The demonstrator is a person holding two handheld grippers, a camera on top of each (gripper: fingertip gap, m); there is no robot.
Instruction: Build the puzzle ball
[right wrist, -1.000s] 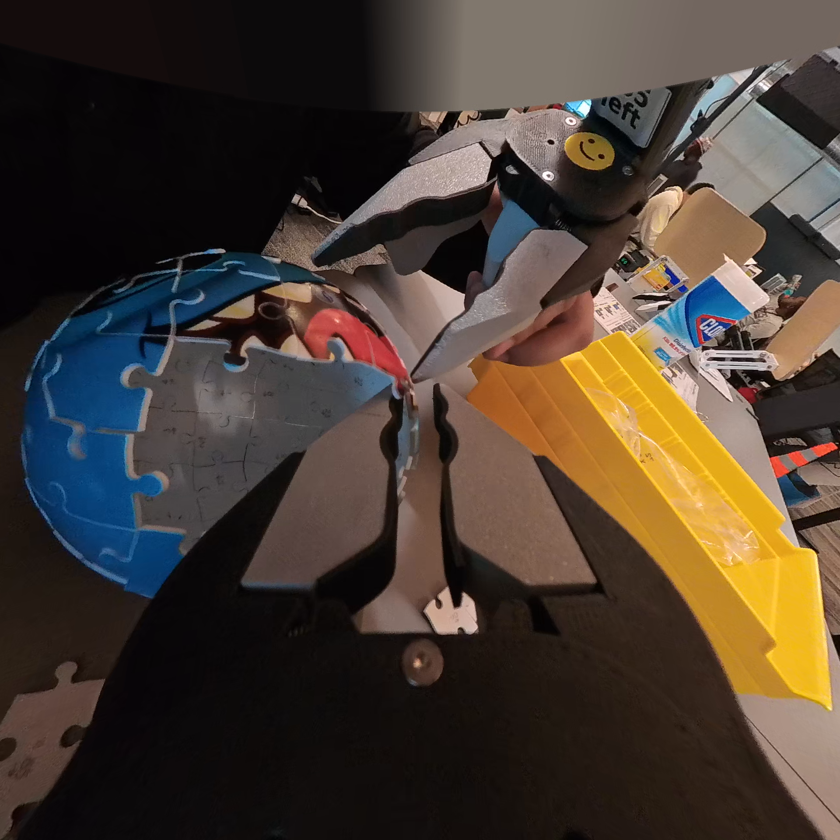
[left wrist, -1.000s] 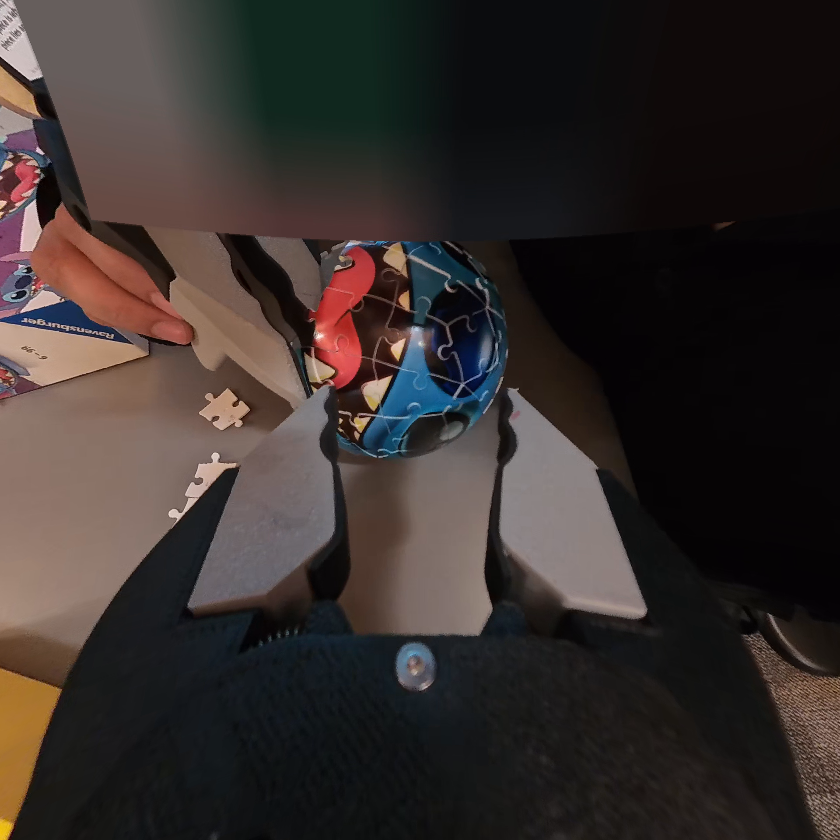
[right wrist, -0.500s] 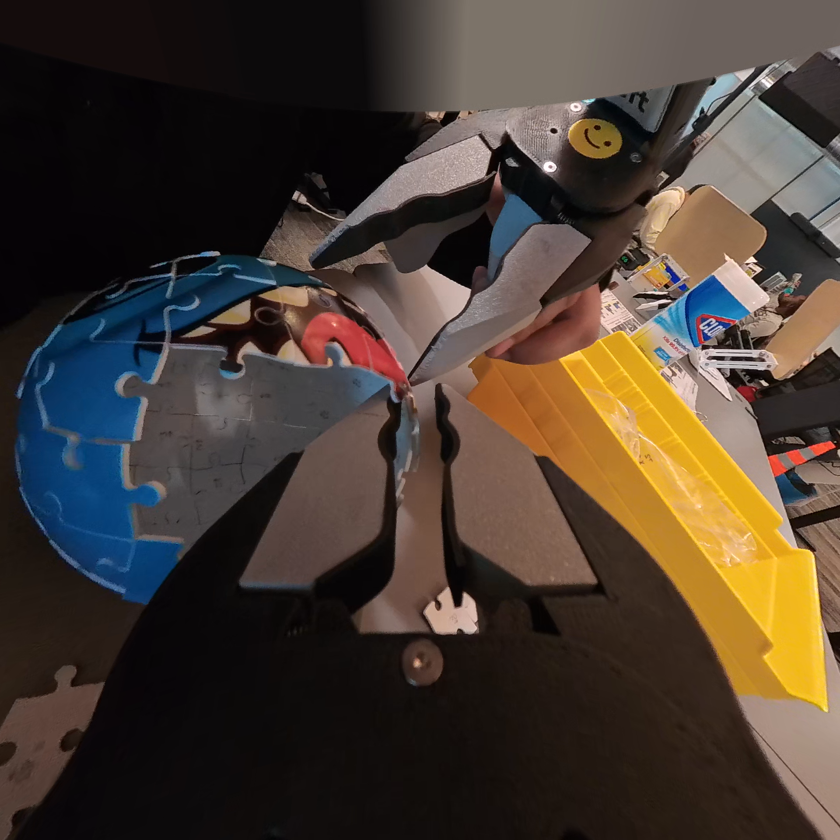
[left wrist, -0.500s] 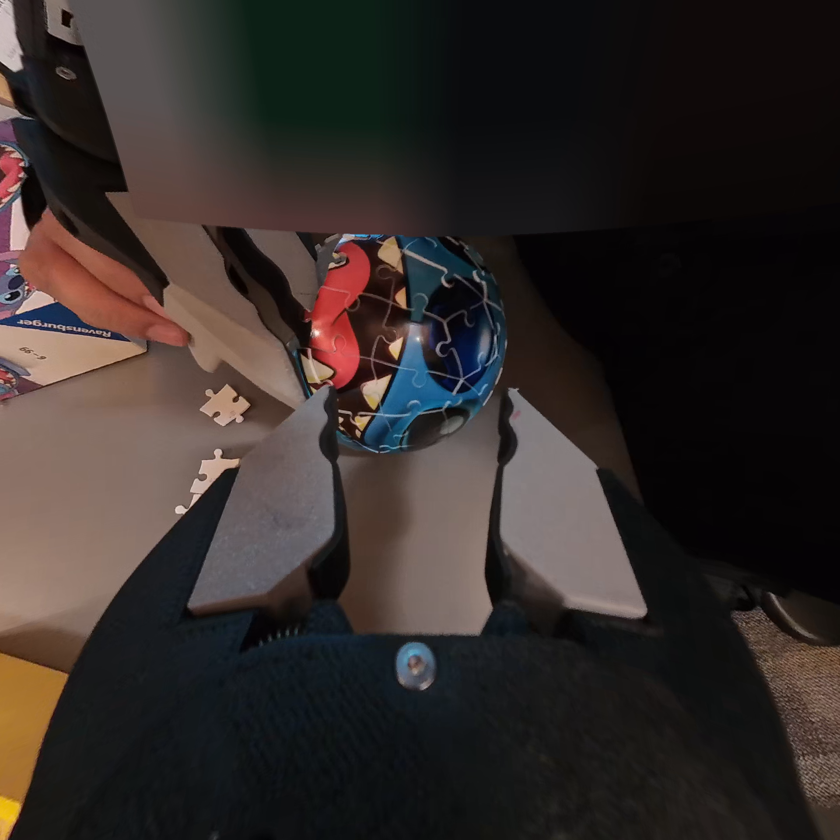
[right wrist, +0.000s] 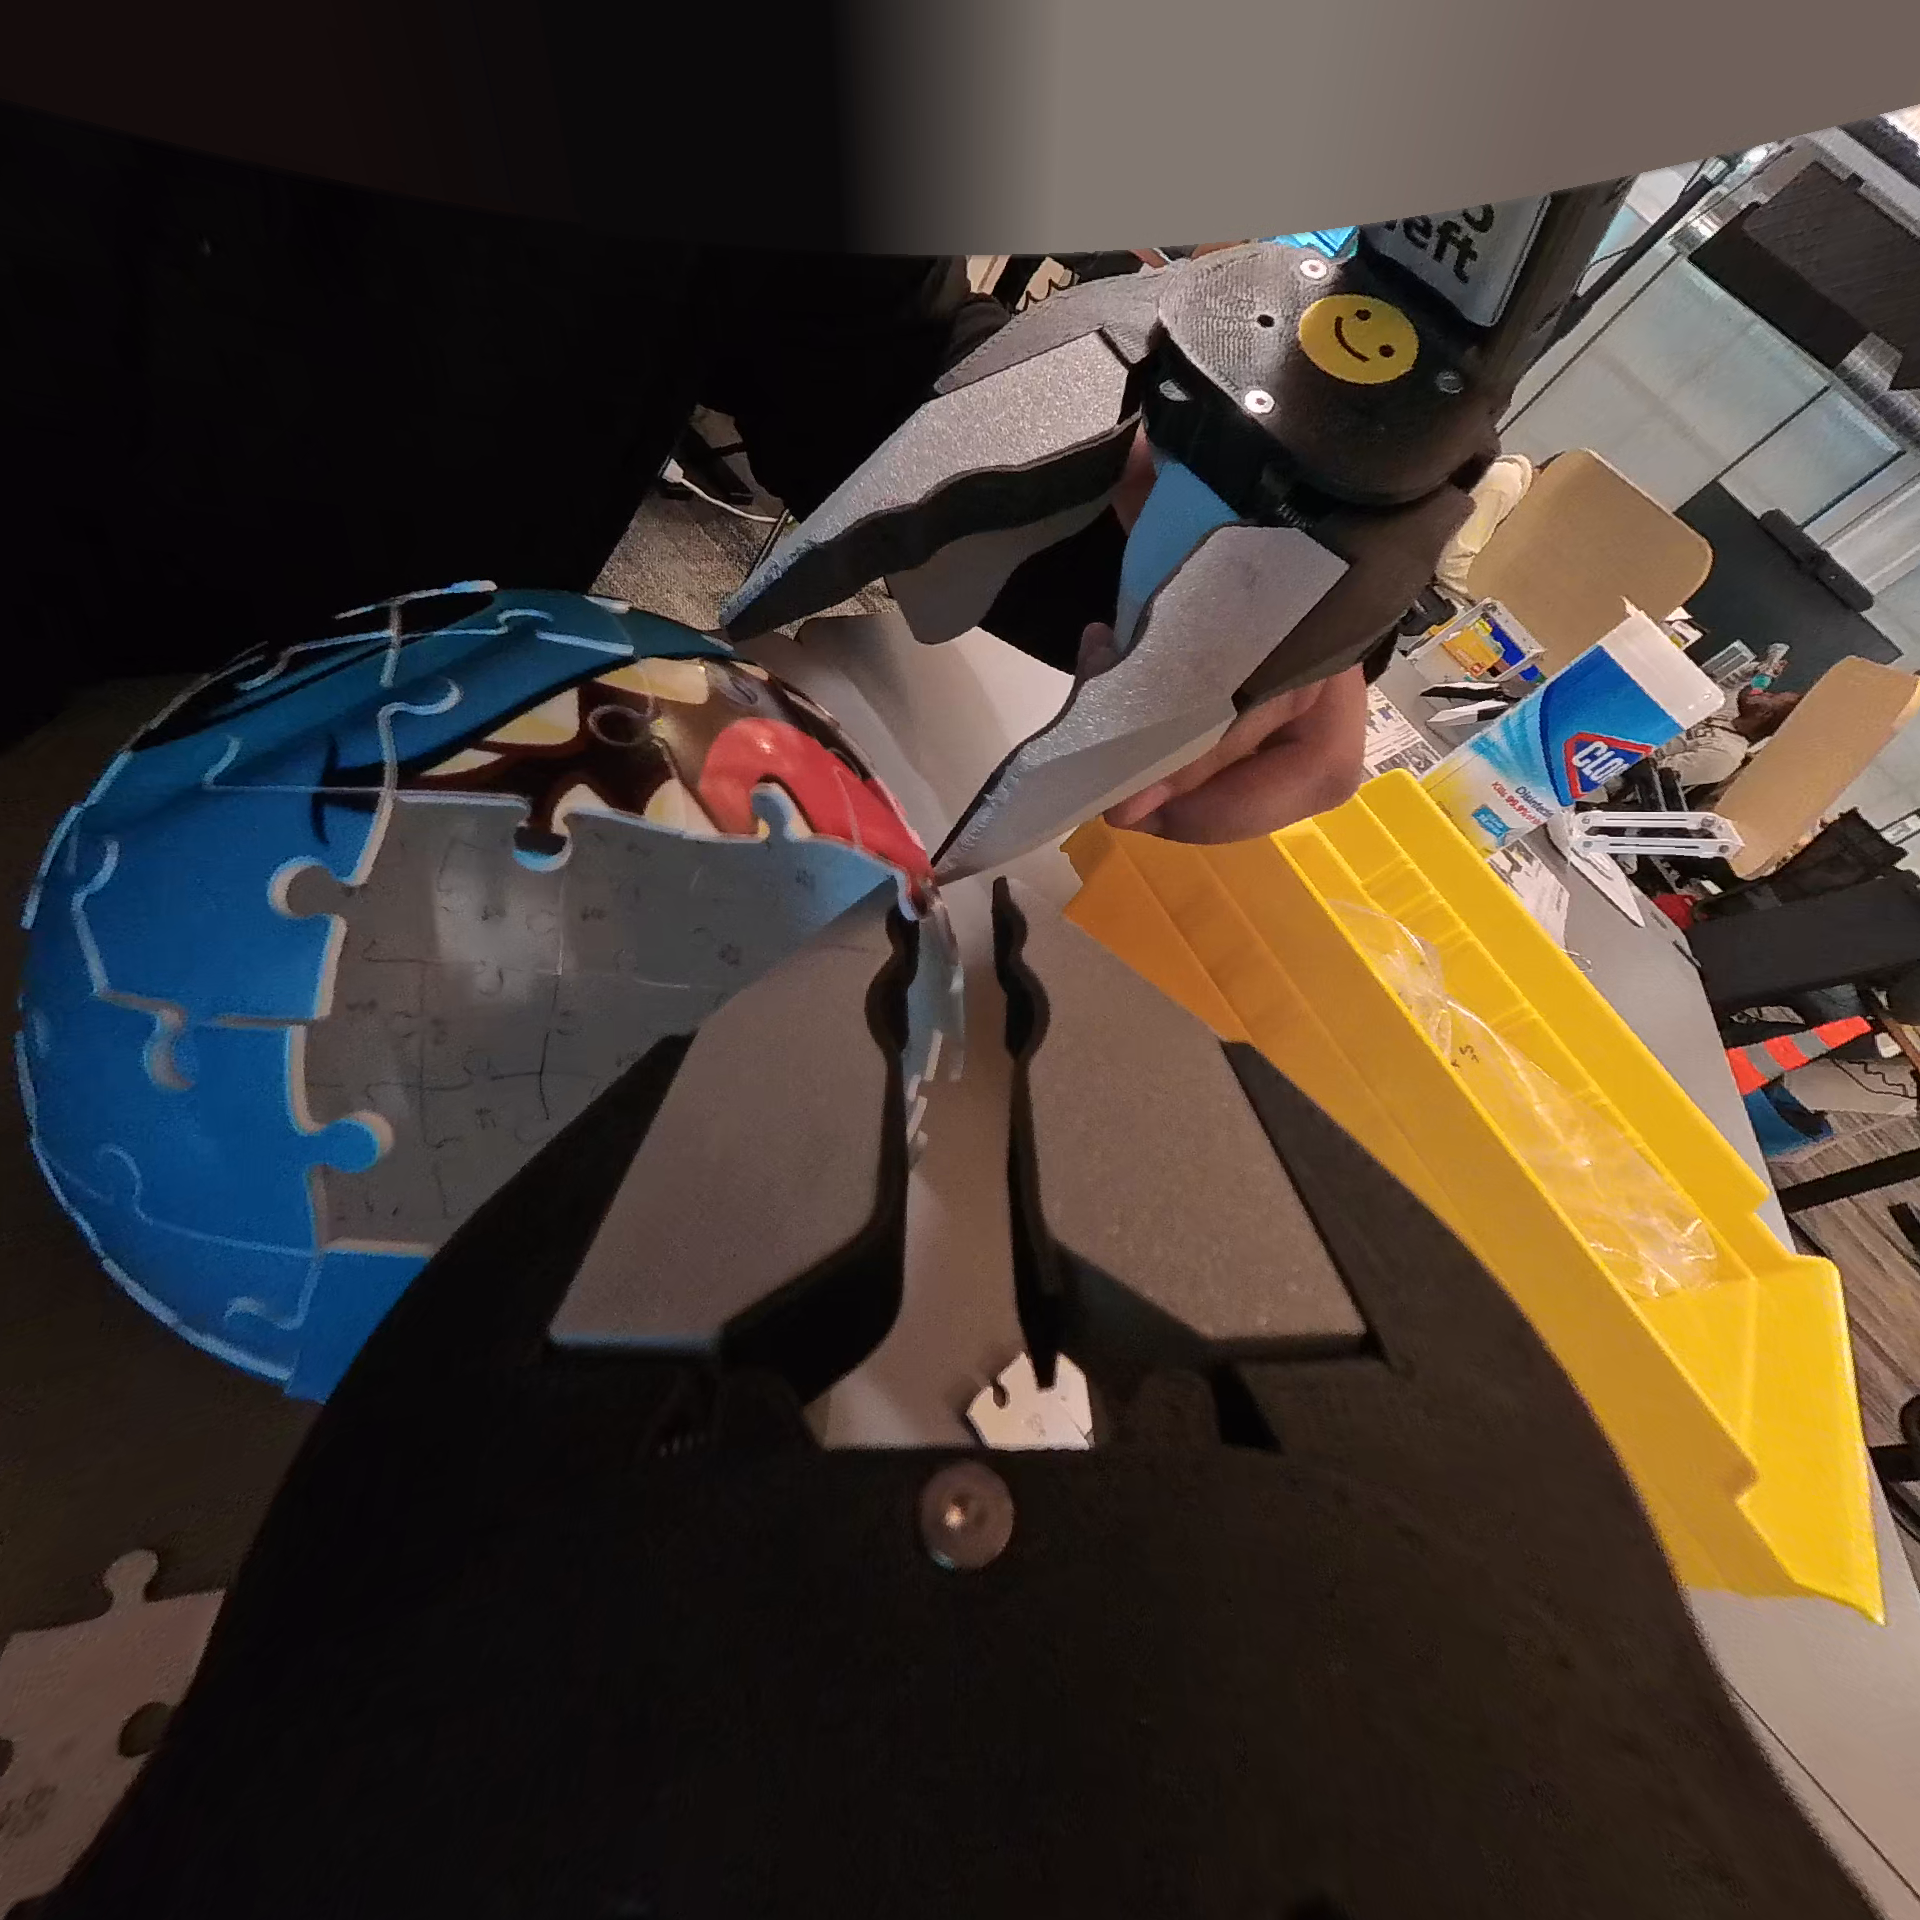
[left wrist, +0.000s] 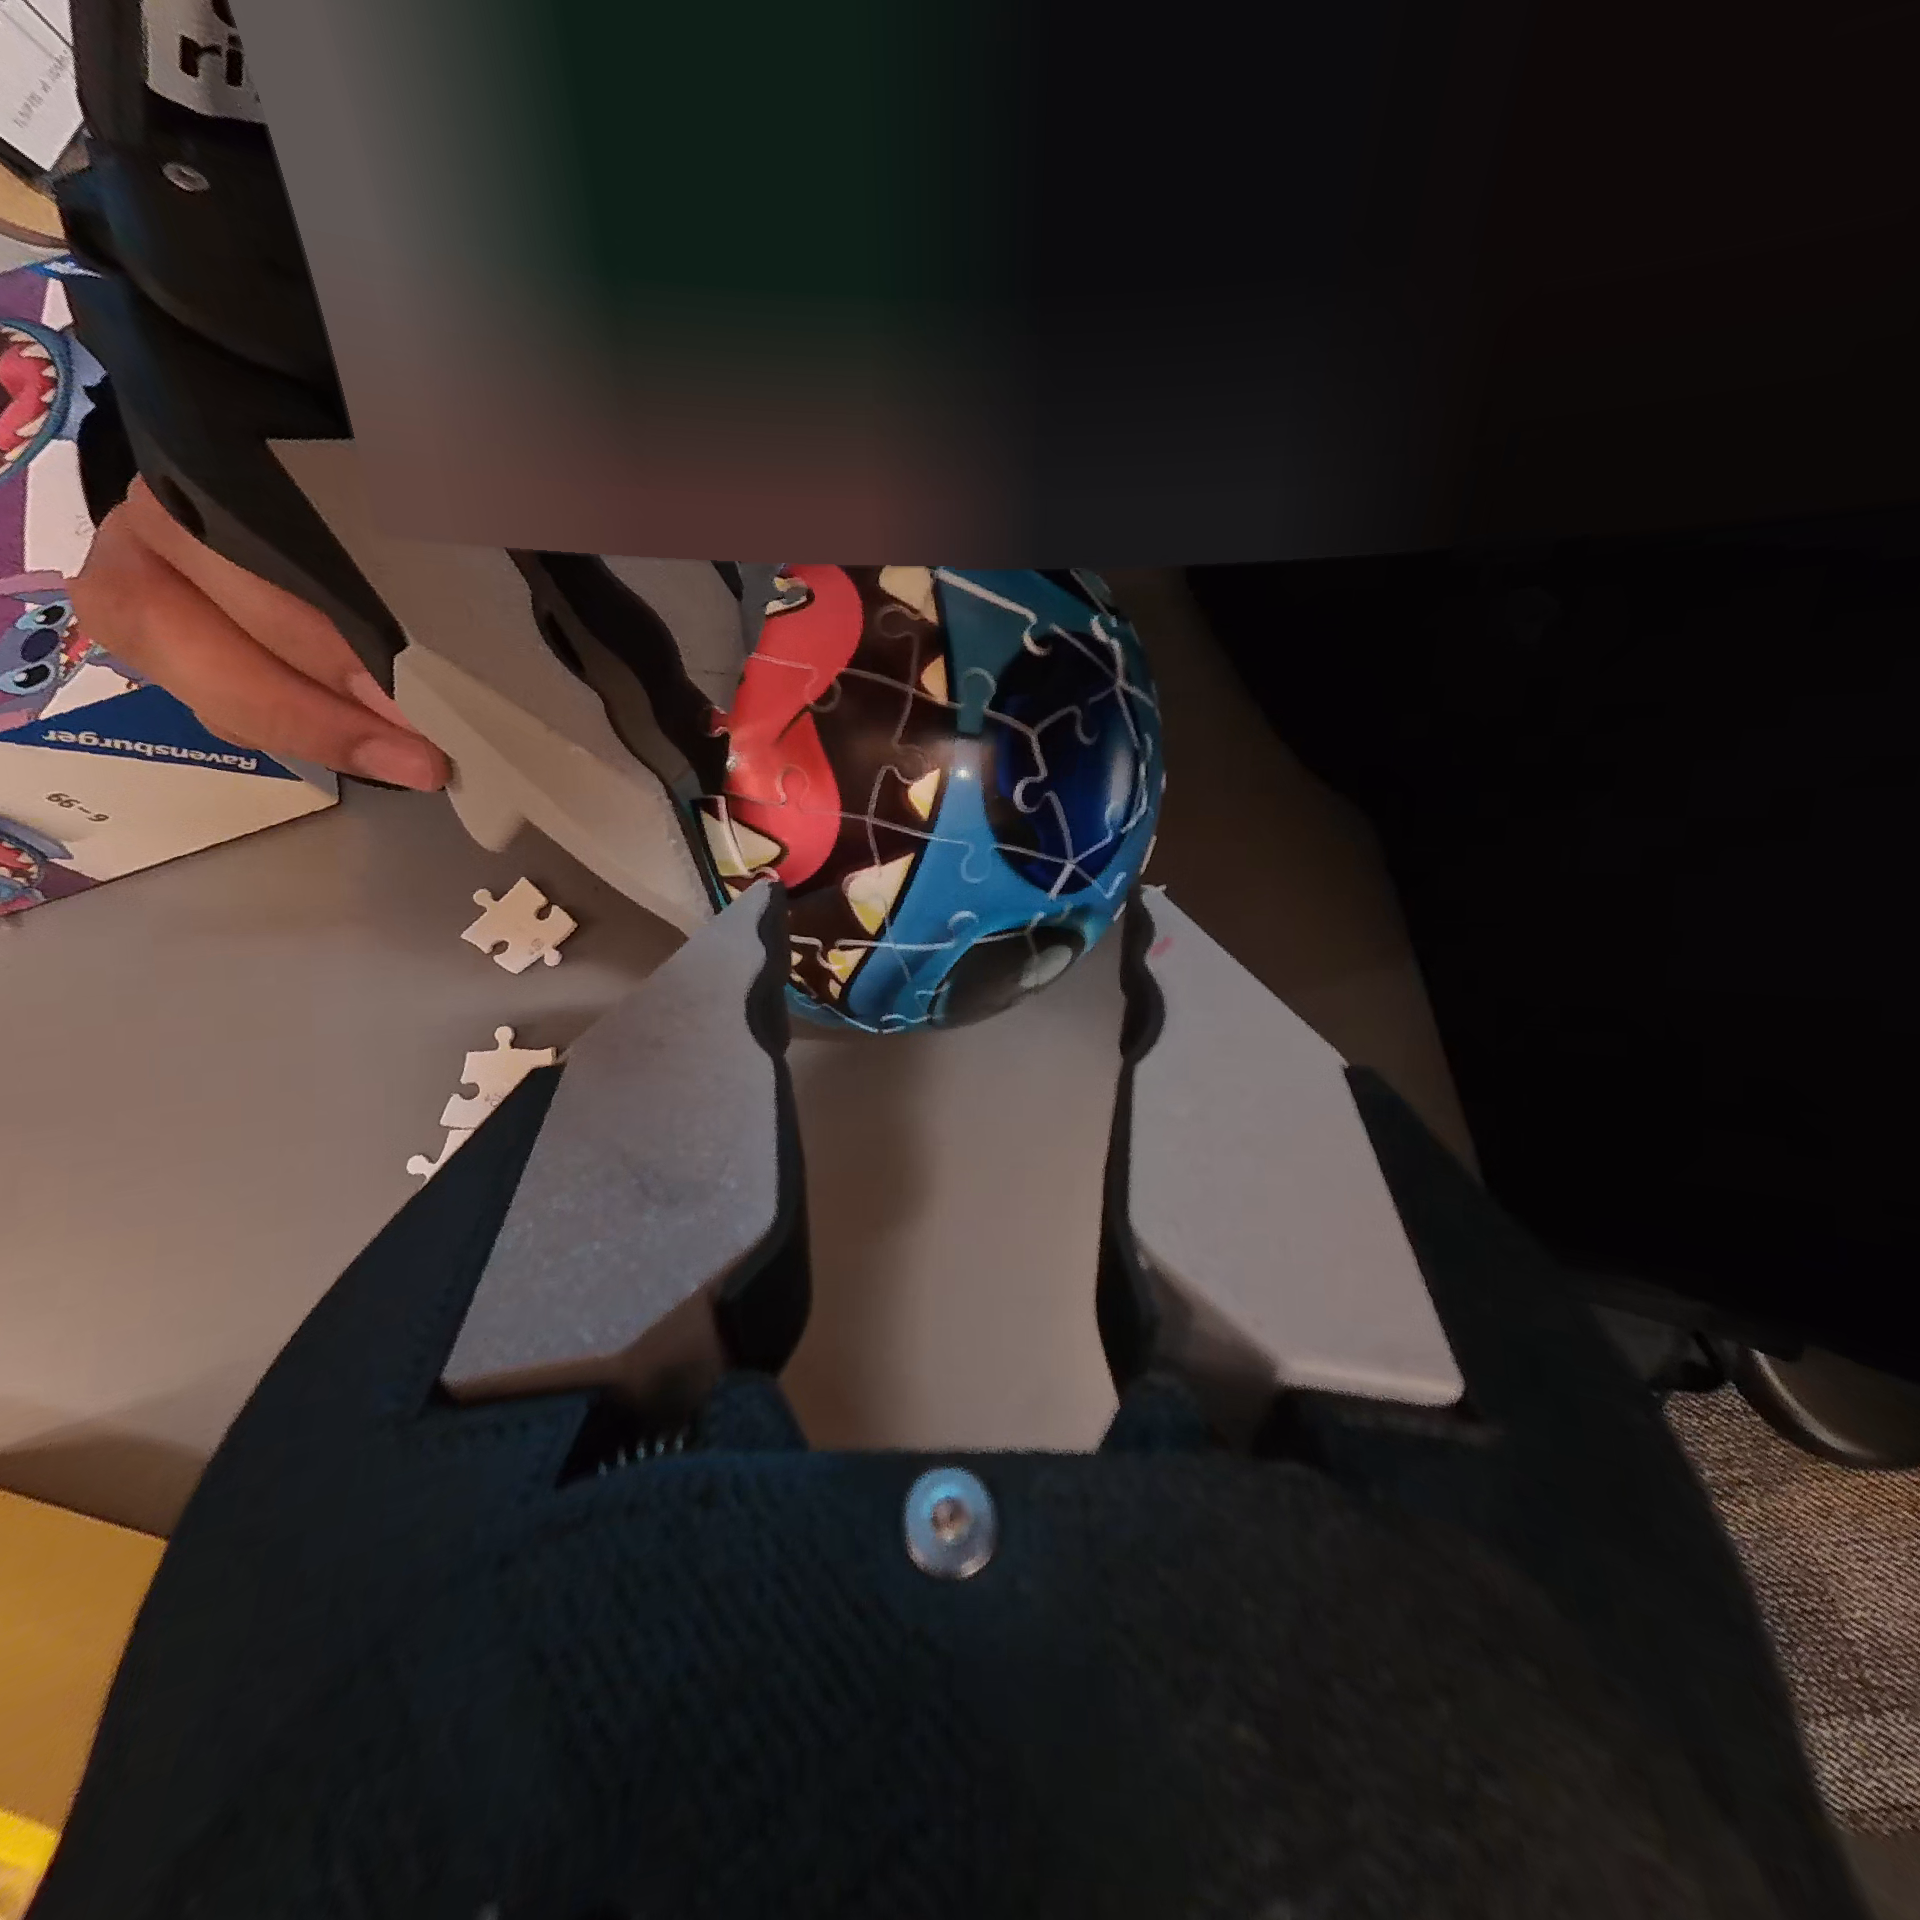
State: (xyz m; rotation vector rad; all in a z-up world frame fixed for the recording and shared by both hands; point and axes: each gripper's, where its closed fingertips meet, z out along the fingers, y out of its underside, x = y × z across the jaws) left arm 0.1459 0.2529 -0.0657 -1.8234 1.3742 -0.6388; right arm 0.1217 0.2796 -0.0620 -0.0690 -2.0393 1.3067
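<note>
The puzzle ball [right wrist: 260,956] sits partly built on the grey counter [left wrist: 208,1091], its open rim facing the right wrist cam, grey inner side showing. Right hand-held gripper [right wrist: 951,935] is nearly closed, jaws narrow around the ball's shell edge, w/ one inside the rim and one outside; whether it truly pinches can't be told. Left hand-held gripper [left wrist: 951,914] stands wide, jaws apart, tips just at the ball's lower front, left tip nr the red patch. Loose pieces [left wrist: 520,923] lie beside the ball, puzzle box [left wrist: 94,727] further off, yellow bin [right wrist: 1455,1091] on the other side. Probably steadying the shell: keep the rim grip light so joints don't pop, let the left cradle rather than squeeze.
</note>
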